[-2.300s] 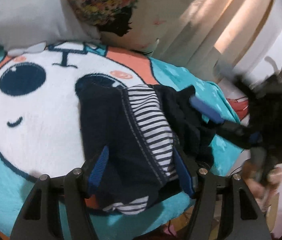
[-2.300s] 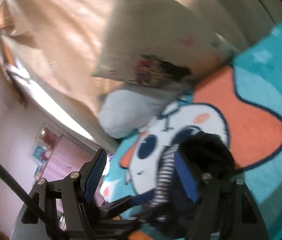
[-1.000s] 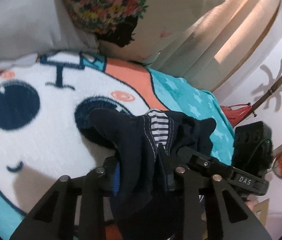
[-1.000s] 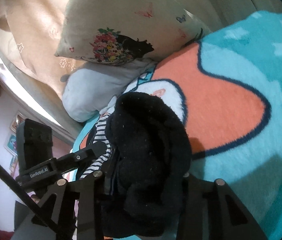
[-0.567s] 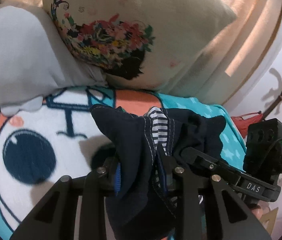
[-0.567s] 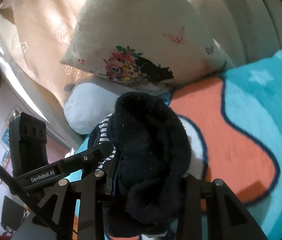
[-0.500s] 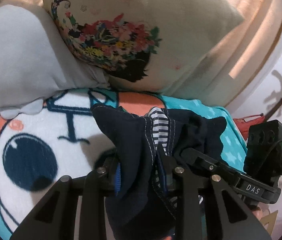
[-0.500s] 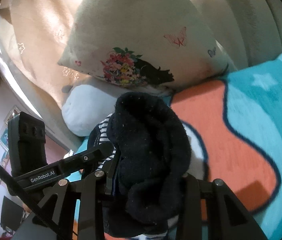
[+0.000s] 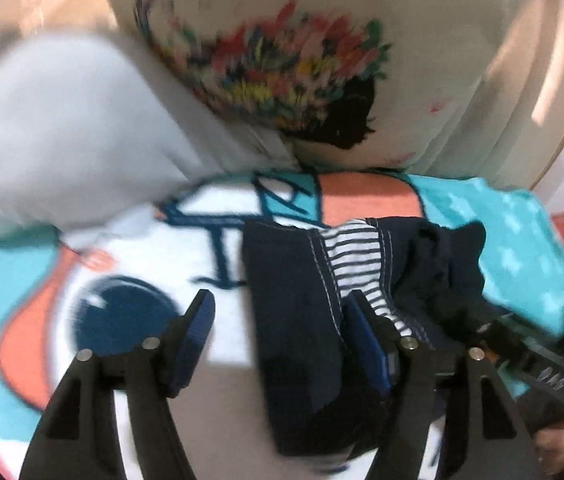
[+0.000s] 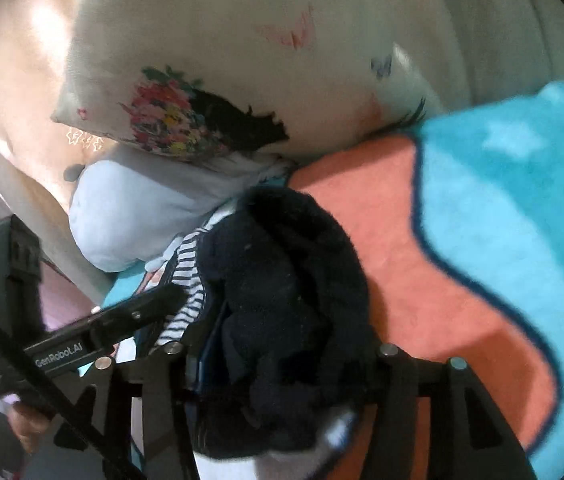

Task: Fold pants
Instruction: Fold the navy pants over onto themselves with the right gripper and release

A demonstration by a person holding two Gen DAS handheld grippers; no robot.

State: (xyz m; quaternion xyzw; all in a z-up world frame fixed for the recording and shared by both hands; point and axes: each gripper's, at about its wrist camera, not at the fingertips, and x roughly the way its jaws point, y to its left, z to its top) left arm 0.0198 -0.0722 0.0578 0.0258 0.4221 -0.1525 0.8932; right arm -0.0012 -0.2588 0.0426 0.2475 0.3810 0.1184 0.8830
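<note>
"GenRobot.AI" on left gripper [image 10: 82, 348]

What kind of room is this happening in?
Most likely a bedroom. Two pillows, one with a flower print and one plain pale, lie at the head of a cartoon blanket, with curtains behind. The pants lie on the blanket.

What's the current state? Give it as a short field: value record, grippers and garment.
left gripper: open, pants between its fingers, not pinched
right gripper: shut on pants
pants: dark navy, striped lining showing, bunched
surface: cartoon blanket, teal, orange, white
behind: floral pillow, grey pillow
image: motion blur
</note>
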